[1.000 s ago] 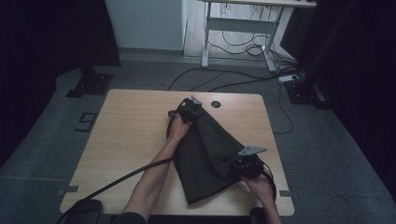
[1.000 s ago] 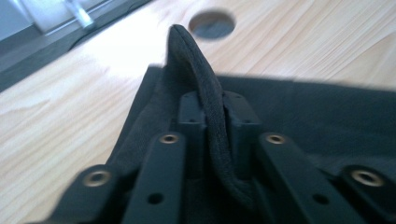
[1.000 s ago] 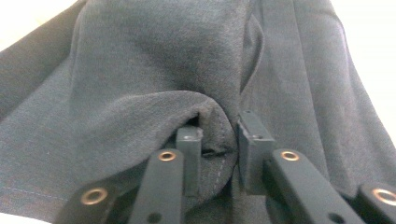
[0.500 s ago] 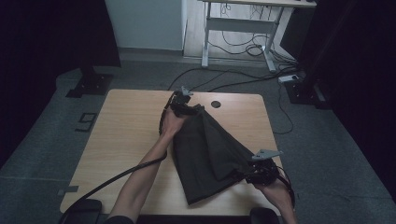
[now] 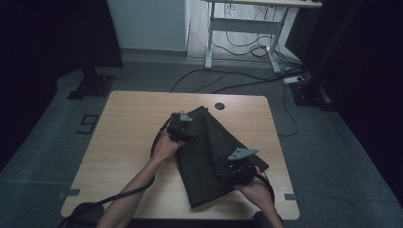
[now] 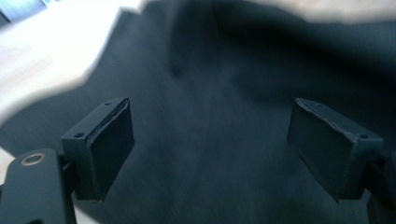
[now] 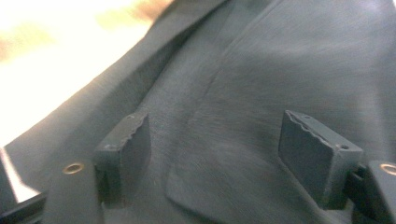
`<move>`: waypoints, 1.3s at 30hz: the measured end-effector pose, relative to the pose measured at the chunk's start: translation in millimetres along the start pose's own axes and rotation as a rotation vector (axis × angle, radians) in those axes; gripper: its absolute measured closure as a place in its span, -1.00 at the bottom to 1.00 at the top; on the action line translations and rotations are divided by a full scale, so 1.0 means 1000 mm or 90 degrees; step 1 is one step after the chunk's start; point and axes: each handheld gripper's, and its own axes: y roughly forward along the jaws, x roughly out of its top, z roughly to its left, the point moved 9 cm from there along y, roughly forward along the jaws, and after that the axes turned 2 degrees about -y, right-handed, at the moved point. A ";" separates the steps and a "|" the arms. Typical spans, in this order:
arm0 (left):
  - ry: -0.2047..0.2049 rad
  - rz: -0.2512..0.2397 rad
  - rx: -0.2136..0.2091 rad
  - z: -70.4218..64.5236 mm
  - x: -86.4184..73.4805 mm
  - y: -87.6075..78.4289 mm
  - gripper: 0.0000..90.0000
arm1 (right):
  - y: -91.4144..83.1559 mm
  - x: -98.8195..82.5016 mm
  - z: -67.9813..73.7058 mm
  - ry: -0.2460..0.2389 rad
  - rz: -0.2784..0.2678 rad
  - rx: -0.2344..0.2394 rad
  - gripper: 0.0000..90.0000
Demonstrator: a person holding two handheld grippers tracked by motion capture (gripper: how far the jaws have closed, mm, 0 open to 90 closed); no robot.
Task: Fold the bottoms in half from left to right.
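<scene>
A dark folded garment lies slantwise on the wooden table, from the far middle to the near right. My left gripper hovers over the garment's left edge, and its jaws have just been opening. In the left gripper view the left gripper stands open, with the dark cloth lying below and nothing between the pads. My right gripper is over the garment's near right part. Its jaws have also just been opening. In the right gripper view the right gripper is open above the cloth's folds.
A round cable hole sits in the table near the far edge. A black cable trails from the left gripper off the near edge. Bare wood lies to the left of the garment. A desk frame and floor cables stand beyond.
Both grippers have let go of the garment and opened. The left gripper has drawn back from the garment's far corner toward the person. The right gripper swung out right, then came back left.
</scene>
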 end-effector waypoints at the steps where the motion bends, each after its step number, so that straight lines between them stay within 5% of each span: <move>1: 0.003 0.002 0.001 -0.002 -0.005 0.000 -0.68 | 0.010 -0.003 0.002 0.005 0.012 -0.002 -0.46; 4: 0.004 0.009 0.002 -0.008 -0.023 -0.001 -0.68 | 0.027 -0.012 0.001 0.004 0.043 -0.035 -0.44; 6: 0.007 0.005 0.009 -0.010 -0.030 -0.003 -0.68 | 0.036 -0.020 -0.003 -0.009 0.069 -0.068 -0.24; 8: 0.009 -0.003 0.010 -0.012 -0.033 -0.006 -0.68 | 0.040 -0.026 -0.007 -0.014 0.090 -0.090 0.21; 10: 0.009 -0.011 0.011 -0.013 -0.034 -0.008 -0.67 | 0.038 -0.027 -0.007 0.004 0.091 -0.076 0.74; 13: 0.013 -0.015 0.011 -0.014 -0.035 -0.011 -0.67 | 0.032 -0.025 -0.011 0.014 0.092 -0.081 0.90; 18: 0.019 -0.015 0.014 -0.012 -0.036 -0.020 -0.67 | 0.000 -0.007 -0.024 0.017 0.037 -0.112 0.89; 23: 0.015 -0.024 0.013 -0.012 -0.034 -0.029 -0.68 | -0.042 0.001 -0.064 0.069 -0.004 -0.162 0.87; 28: 0.021 -0.028 0.008 -0.017 -0.033 -0.037 -0.68 | -0.049 -0.017 -0.104 0.124 0.020 -0.200 0.80; 36: 0.017 -0.028 0.012 -0.021 -0.042 -0.052 -0.76 | -0.025 -0.075 -0.148 0.192 0.120 -0.257 -0.01; 39: -0.002 -0.023 0.011 -0.021 -0.046 -0.059 -0.94 | -0.038 -0.070 -0.157 0.199 0.089 -0.281 -0.24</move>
